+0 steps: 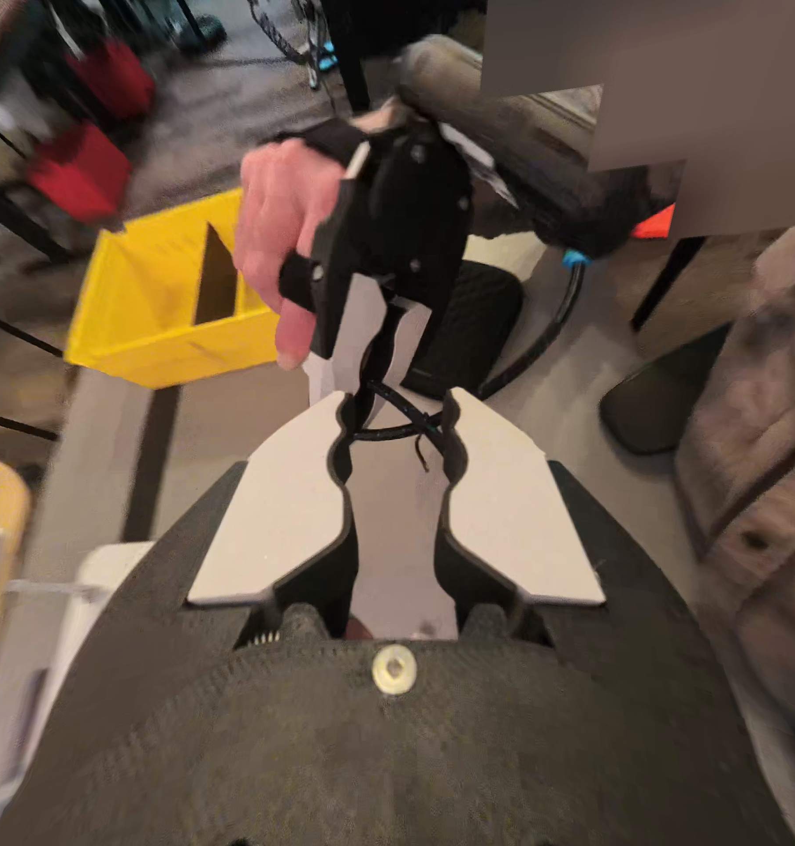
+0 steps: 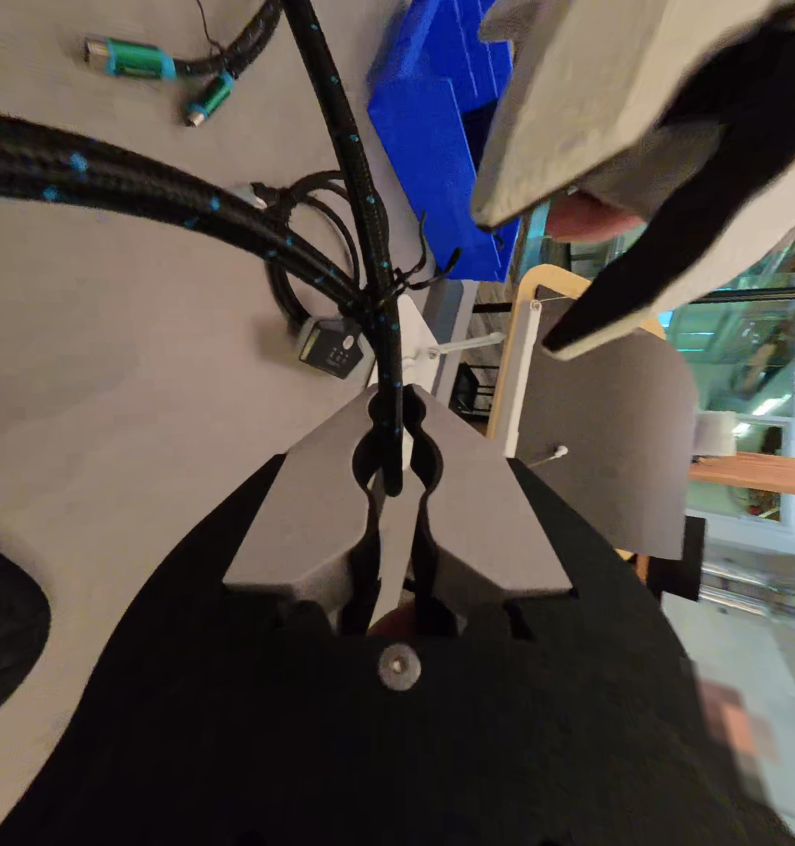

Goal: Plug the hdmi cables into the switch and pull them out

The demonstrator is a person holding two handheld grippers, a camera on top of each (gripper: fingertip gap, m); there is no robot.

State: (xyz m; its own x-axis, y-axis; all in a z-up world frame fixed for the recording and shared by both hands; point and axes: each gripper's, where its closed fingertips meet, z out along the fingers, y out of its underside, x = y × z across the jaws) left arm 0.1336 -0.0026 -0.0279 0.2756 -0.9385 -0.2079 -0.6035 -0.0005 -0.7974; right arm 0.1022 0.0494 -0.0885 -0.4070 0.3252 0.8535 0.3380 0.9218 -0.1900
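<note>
In the right wrist view my right gripper (image 2: 393, 412) is shut on a black braided HDMI cable (image 2: 359, 183) with blue flecks. The cable runs up across the grey table (image 2: 112, 366). Two green-teal HDMI plugs (image 2: 134, 62) lie free at the far left. The small black switch (image 2: 331, 350) sits on the table just beyond my fingertips, with thin black cord coiled behind it. My left gripper (image 1: 398, 407) is open, and a loop of the cable (image 1: 386, 432) crosses between its tips. It faces the right gripper (image 1: 373, 375), which a hand (image 1: 286, 219) holds. The left gripper (image 2: 514, 281) also shows at the upper right.
A yellow bin (image 1: 157, 297) stands at the left behind the hand. A blue bin (image 2: 437, 137) stands at the table's edge beyond the switch. A black pad (image 1: 469, 320) lies behind the right gripper. A person's grey coat (image 1: 753, 458) is at the right.
</note>
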